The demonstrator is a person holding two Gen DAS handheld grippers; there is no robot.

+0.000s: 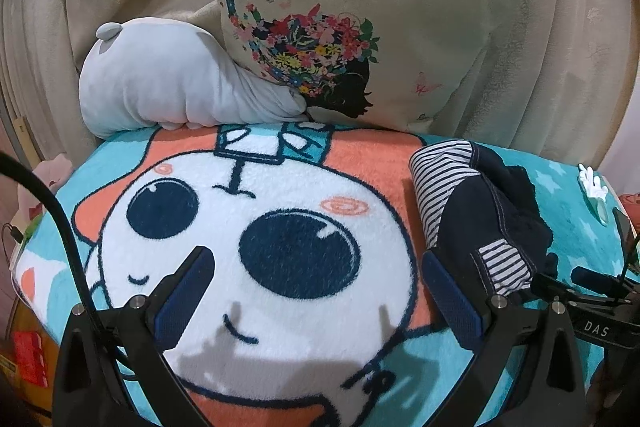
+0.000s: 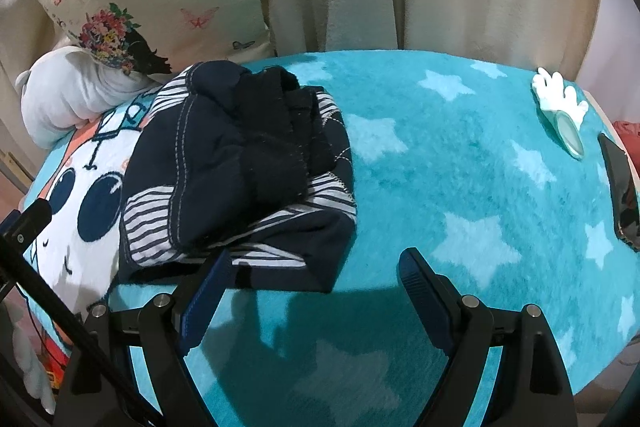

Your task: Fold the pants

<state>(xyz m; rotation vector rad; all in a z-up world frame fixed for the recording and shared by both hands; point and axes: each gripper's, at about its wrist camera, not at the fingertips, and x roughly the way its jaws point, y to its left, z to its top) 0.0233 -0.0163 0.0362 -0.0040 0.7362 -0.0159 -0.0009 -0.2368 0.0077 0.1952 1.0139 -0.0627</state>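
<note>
Bundled navy pants (image 2: 240, 163) with striped lining lying on a cartoon blanket (image 2: 460, 163); left gripper (image 1: 318, 291) and right gripper (image 2: 316, 291) both spread wide, empty, near the bundle's front edge.

Navy pants (image 2: 240, 167) (striped trim), bunched on blanket

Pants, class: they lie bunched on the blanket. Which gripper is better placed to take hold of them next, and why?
Probably the right gripper: it is open, and the pants lie just ahead, touching its left finger. The left gripper, also open, faces bare blanket, with the pants off to its right.
</note>
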